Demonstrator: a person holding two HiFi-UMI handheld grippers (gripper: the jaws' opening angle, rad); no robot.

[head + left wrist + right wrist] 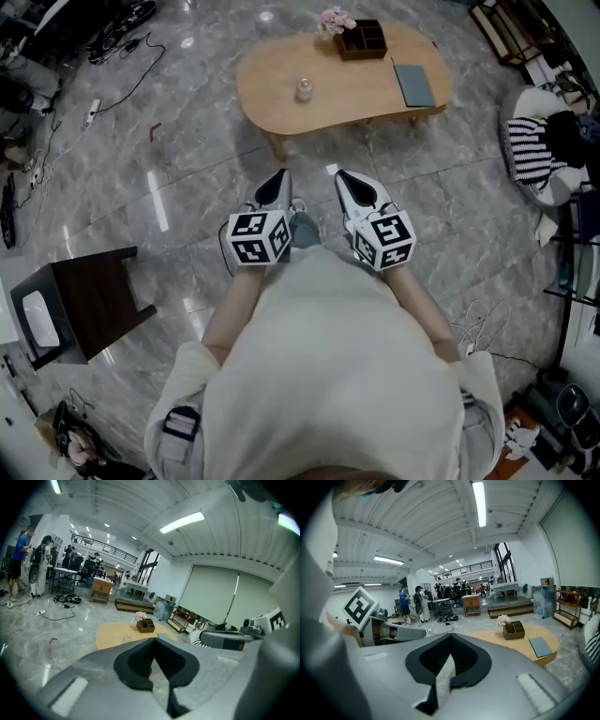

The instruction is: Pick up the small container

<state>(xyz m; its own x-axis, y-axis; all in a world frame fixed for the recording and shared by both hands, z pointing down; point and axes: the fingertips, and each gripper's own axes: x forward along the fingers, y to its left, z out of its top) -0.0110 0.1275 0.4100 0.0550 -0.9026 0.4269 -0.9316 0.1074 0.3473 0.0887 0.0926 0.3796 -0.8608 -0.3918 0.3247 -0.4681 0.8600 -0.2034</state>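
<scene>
The small container, a clear glass jar [304, 89], stands on the left half of a low wooden table [281, 75] well ahead of me. In the left gripper view the jar [127, 638] shows just past the jaws, to their left. My left gripper [280, 178] and right gripper [343, 178] are held side by side close to my body, above the marble floor and short of the table. Both are shut with nothing between their jaws. In the left gripper view my left gripper [154, 640] points at the table; in the right gripper view my right gripper [451, 636] does the same, and the jar is hidden there.
On the table stand a brown compartment box [363, 40] with pink flowers [336, 19] and a grey-blue notebook [413, 83]. A dark side table [80, 305] is at my left, a seat with striped cloth [536, 150] at the right, cables [112, 37] at the far left.
</scene>
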